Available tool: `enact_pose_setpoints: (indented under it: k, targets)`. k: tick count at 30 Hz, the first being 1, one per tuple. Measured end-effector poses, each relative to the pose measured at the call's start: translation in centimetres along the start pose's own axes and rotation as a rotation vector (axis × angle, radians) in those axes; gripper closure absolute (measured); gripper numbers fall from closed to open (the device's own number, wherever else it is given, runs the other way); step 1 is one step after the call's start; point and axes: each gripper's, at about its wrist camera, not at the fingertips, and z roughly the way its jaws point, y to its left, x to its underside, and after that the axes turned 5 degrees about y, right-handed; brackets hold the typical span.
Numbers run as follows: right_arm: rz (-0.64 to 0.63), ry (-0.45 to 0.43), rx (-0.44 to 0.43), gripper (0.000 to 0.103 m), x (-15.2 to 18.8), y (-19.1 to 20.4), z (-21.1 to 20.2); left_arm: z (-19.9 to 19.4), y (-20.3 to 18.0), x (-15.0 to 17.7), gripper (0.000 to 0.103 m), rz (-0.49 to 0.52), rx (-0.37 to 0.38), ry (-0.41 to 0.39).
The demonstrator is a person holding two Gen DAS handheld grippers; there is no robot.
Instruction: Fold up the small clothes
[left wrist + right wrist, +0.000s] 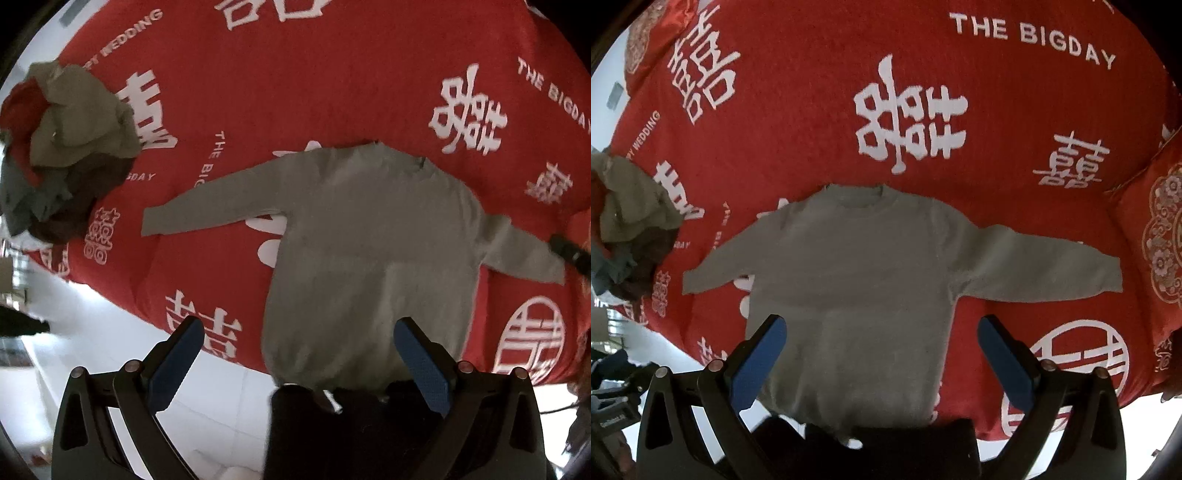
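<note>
A small grey long-sleeved sweater [369, 236] [857, 266] lies flat on a red bedspread [295, 81] [812, 66], both sleeves spread out, collar at the far end, hem at the near bed edge. My left gripper [299, 328] hovers open above the hem's left side, nothing between its blue pads [177, 365]. My right gripper [882, 328] is open too, over the lower body of the sweater, its blue pads [757, 365] straddling it. In the left wrist view a dark tip [569, 251], probably the other gripper, shows by the right sleeve's cuff.
A heap of crumpled clothes [62, 147] [624, 221], olive, red, brown and grey-blue, sits at the bed's left edge. A red embroidered pillow [1160, 236] lies at the right. Pale floor [110, 332] shows below the bed's near edge. A dark garment [886, 443] is close under the cameras.
</note>
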Motion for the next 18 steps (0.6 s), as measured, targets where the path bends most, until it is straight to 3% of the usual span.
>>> enact_pose_setpoints:
  k: [5,8,18]
  targets:
    - [0.097,-0.014,0.007,0.0,0.6,1.2,-0.1,0.8,2.0,-1.6,0.0,0.075,-0.005,-0.014]
    - [0.132,0.032,0.003,0.0,1.3,2.4,0.9,0.9,2.9,-2.3,0.0,0.089,0.015,-0.033]
    - [0.147,0.062,0.033,0.0,1.6,4.7,2.2,3.3,5.0,-3.1,0.0,0.07,0.062,-0.004]
